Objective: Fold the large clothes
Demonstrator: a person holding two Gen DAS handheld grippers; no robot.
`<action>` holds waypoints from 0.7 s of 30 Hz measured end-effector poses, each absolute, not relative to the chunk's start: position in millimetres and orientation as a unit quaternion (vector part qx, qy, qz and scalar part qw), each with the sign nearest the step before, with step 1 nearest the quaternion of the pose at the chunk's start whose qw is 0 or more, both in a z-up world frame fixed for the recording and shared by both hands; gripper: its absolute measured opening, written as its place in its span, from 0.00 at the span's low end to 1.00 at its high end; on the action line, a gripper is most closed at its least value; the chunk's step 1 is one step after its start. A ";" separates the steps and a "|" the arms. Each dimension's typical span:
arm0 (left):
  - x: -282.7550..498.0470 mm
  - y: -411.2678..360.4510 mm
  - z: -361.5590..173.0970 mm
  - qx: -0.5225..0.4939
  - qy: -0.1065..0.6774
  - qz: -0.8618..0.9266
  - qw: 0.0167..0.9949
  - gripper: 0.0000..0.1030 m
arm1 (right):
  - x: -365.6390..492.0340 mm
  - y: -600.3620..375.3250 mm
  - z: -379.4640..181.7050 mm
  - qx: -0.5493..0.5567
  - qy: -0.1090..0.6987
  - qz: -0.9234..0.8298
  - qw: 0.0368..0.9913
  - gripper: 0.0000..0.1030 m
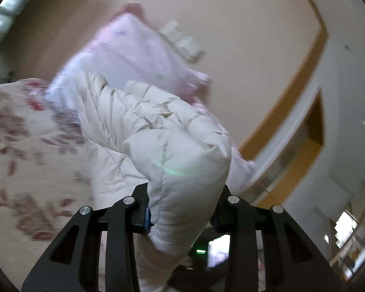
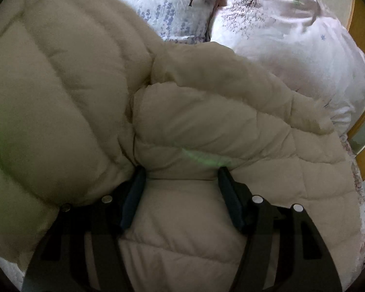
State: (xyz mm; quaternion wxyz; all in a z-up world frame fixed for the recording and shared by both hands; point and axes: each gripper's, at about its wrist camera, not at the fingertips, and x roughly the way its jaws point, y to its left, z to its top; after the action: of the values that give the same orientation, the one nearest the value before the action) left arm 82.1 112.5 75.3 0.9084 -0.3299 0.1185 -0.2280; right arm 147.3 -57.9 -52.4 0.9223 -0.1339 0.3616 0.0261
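Note:
A cream quilted puffer jacket (image 1: 143, 121) lies on a bed with a floral cover (image 1: 17, 146). My left gripper (image 1: 182, 209) is shut on a thick puffy fold of the jacket and holds it lifted above the bed. In the right wrist view the jacket (image 2: 73, 85) fills most of the frame and looks beige in shadow. My right gripper (image 2: 180, 177) has its fingers pushed into the padding with a bulge of jacket between them; the jaws stand wide apart.
Pale pink printed pillows (image 1: 133, 46) (image 2: 292, 43) lie beyond the jacket at the head of the bed. A beige wall with a wooden frame (image 1: 314, 48) and a white cabinet (image 1: 348, 97) stand to the right.

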 end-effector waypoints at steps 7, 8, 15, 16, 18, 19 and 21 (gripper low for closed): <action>102.1 26.9 80.8 -0.275 0.164 -0.324 0.890 0.34 | 148.2 -95.7 -37.9 -0.055 0.371 0.117 0.919 0.68; 104.5 12.0 79.2 -0.260 0.176 -0.331 0.890 0.34 | 143.6 -106.0 -34.2 -0.041 0.370 0.126 0.920 0.68; 118.9 -41.4 61.0 -0.218 0.229 -0.350 0.882 0.34 | 80.0 -233.0 -1.2 0.062 0.301 0.047 0.950 0.76; 119.7 -42.0 59.2 -0.218 0.232 -0.351 0.881 0.34 | 74.7 -253.7 0.1 0.089 0.296 0.030 0.951 0.76; 124.0 -45.4 54.1 -0.218 0.241 -0.351 0.878 0.34 | 71.8 -290.4 -3.9 0.150 0.299 0.016 0.942 0.76; 124.4 -46.3 54.0 -0.217 0.243 -0.351 0.878 0.34 | 77.8 -300.8 -7.5 0.170 0.310 0.015 0.935 0.76; 122.5 -51.4 52.0 -0.211 0.246 -0.353 0.878 0.34 | 92.9 -311.6 -17.3 0.195 0.332 0.030 0.922 0.73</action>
State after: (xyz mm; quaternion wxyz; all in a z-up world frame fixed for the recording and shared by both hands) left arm 122.5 -51.4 52.0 0.8777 -0.2111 0.2460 -0.3529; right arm 92.9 -311.6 -17.3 0.9224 0.1954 0.3318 0.0304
